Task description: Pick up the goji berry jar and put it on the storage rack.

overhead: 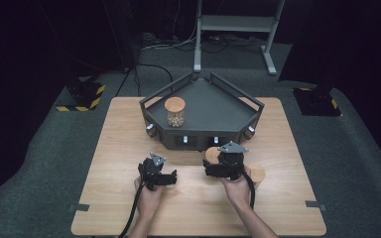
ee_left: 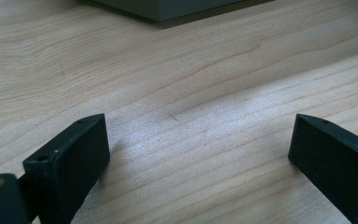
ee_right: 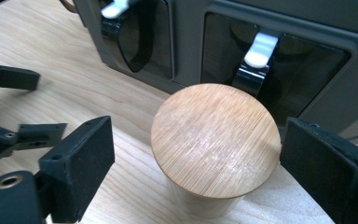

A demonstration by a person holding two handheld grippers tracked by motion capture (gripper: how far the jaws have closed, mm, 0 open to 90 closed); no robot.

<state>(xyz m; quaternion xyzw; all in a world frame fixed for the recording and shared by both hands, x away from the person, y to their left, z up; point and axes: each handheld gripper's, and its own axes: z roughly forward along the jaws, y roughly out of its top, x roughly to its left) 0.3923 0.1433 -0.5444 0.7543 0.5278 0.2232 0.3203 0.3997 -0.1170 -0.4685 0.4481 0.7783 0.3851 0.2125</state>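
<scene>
The right gripper [ee_right: 193, 158] is wide open, and a jar with a round wooden lid [ee_right: 215, 142] sits right between its two jaws. The jaws are not touching the jar yet. They stand on each side of it, probably so they can squeeze it and lift it.

The jar stands on the wooden table [overhead: 129, 148], just in front of the dark gray tray [overhead: 213, 106]. Another jar [overhead: 174, 111] (it has little round things inside) already stands up on the tray, so maybe this one goes there too. One more wooden lid [overhead: 256, 173] peeks out by the right hand.

The left gripper [ee_left: 198, 154] is open too, with nothing between its jaws, just bare table. It waits off to the side, out of the way.
</scene>
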